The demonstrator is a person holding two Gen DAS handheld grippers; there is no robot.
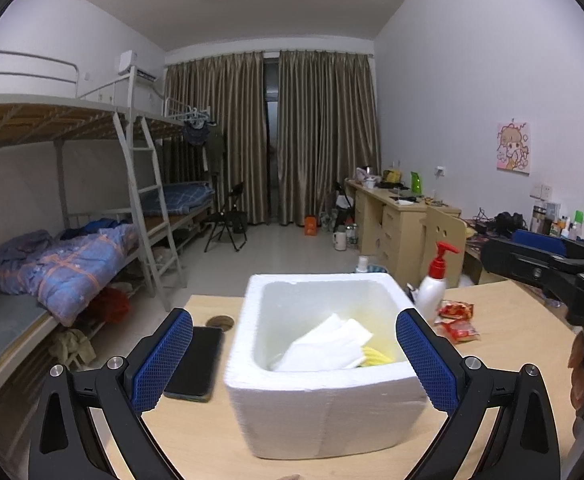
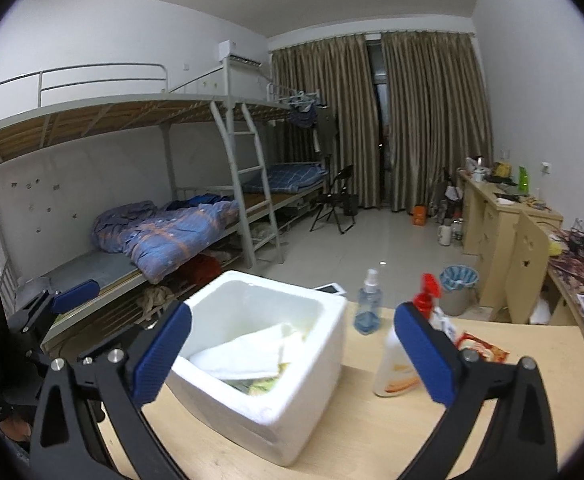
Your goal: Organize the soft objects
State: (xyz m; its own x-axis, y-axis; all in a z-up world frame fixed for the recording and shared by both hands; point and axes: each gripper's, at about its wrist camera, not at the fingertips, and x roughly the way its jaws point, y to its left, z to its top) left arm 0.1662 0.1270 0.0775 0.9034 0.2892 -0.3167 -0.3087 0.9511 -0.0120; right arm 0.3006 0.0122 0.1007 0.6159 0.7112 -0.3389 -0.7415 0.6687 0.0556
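We saw a white foam box [image 1: 323, 364] on the pale wooden worktop [image 1: 503, 360], and we place everything else by that box. A dark phone [image 1: 196, 364] lay flat just to its left, with a round hole [image 1: 220, 322] in the worktop behind the phone. To the right of the box stood a white pump bottle [image 1: 431, 288] with a red top, and near it lay two red snack packets [image 1: 457, 322]. A clear spray bottle [image 2: 367, 304] stood behind the box's right corner.

The folded white cloth [image 1: 327, 346] lay inside the box. It leaned against the inner wall, with its long side running from the near left up to the far right. Something yellow [image 1: 375, 358] peeked out under it, but we could not tell what it was.

Our left tool [image 1: 293, 356] was spread wide with nothing in it, and the box sat between its blue pads [image 1: 164, 360] without touching them. Our right tool [image 2: 292, 354] was also wide apart and empty, just in front of the box. Its right pad [image 2: 423, 354] hid part of the pump bottle. In the left view, the right tool showed only partly at the edge.
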